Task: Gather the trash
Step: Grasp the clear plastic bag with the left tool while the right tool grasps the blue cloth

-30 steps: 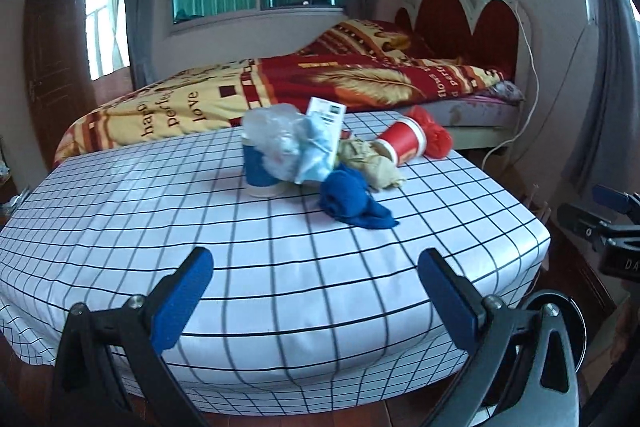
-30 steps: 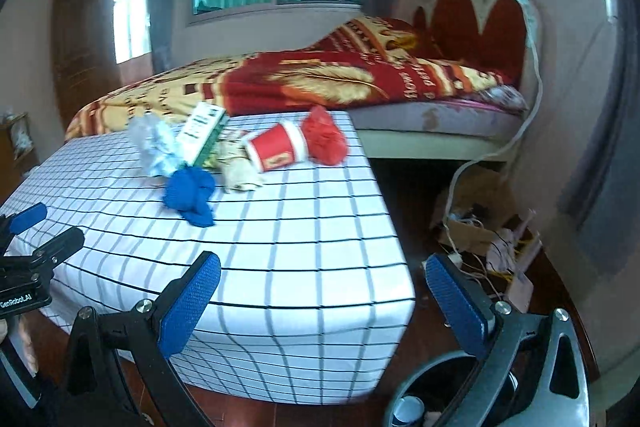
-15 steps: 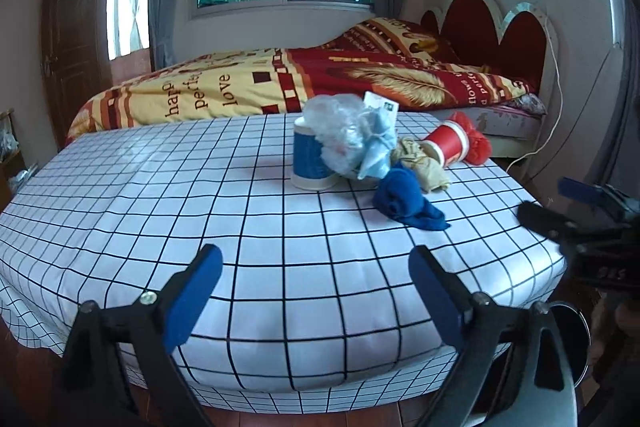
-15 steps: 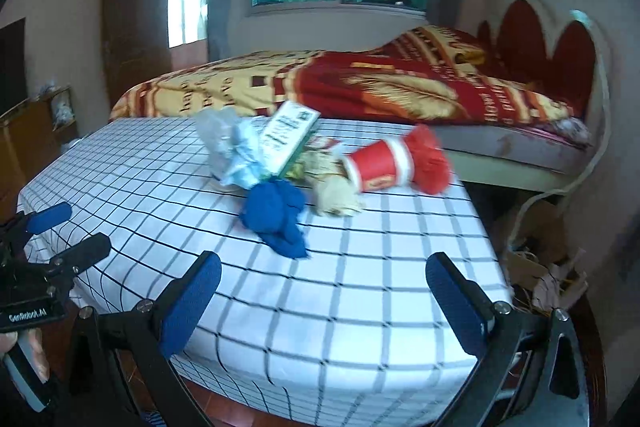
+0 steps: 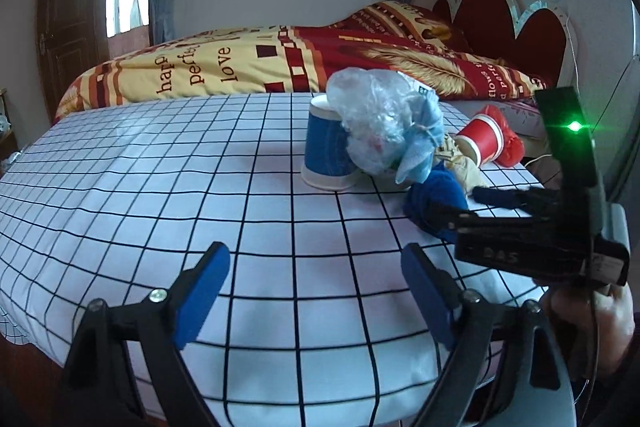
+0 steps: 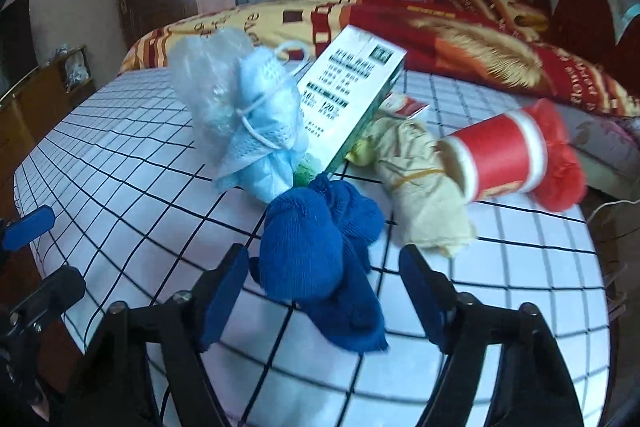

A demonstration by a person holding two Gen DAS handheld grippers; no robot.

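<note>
Right gripper (image 6: 322, 287) now nearer, jaws just closing, bunched blue knitted cloth (image 6: 316, 247) between fingers, ungripped, left gripper (image 5: 316, 287) narrowing, holding nothing

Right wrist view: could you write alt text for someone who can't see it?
Blue-padded tongs, their jaws just closing, straddle a balled blue cloth on a checked tabletop, not yet pinching it. Behind lie a pale blue bundle, a printed box, a beige wad and a tipped red cup.

Trash pile (image 6: 320, 147) on checked tabletop: blue cloth wad (image 6: 316, 251) nearest, red cup (image 6: 500, 159) toppled
</note>
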